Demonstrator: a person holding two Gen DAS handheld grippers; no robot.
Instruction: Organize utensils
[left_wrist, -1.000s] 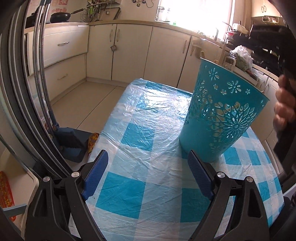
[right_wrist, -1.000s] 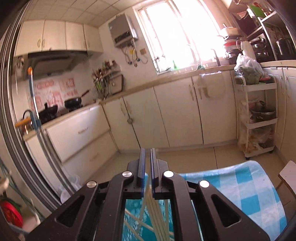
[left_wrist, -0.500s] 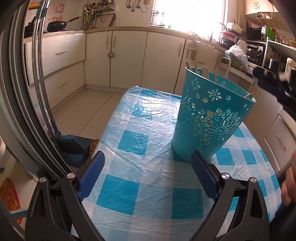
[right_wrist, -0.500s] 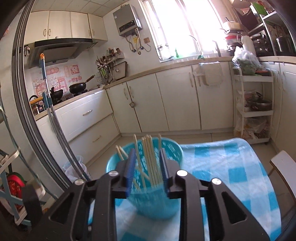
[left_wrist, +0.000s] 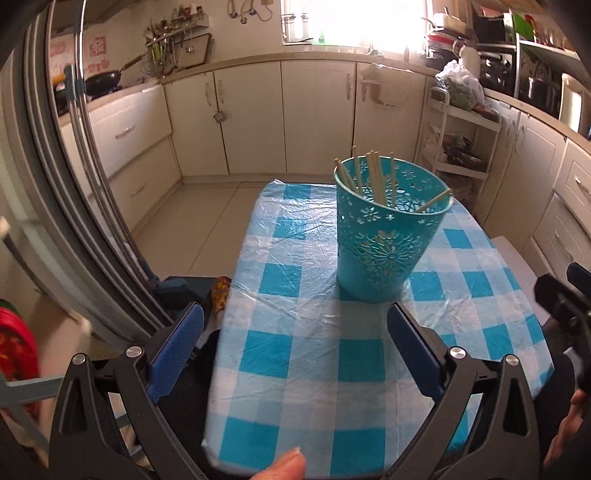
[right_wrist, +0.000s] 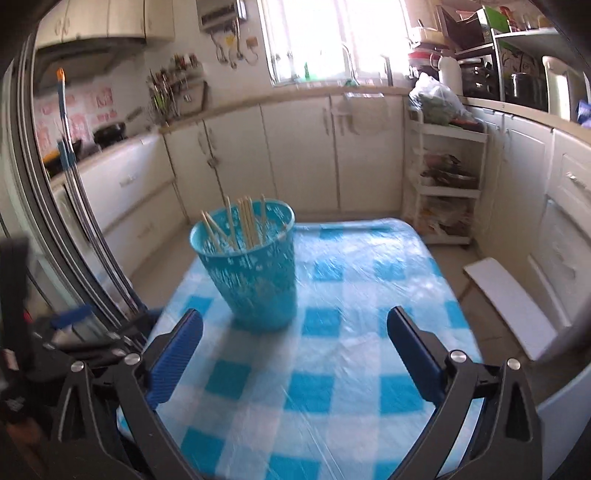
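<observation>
A teal perforated plastic basket stands upright on the blue-and-white checked tablecloth. Several wooden chopsticks stand inside it, tips above the rim. The basket and chopsticks also show in the right wrist view. My left gripper is open and empty, held back near the table's front edge, short of the basket. My right gripper is open and empty, back from the basket and above the cloth.
A sliding door frame runs along the left. Cream kitchen cabinets line the back wall. A white trolley rack stands at the right. A white board lies beside the table. The right gripper's body shows at the left wrist view's right edge.
My right gripper has let go of the chopsticks into the basket, opened wide and pulled back. My left gripper has also drawn back from the basket, still open.
</observation>
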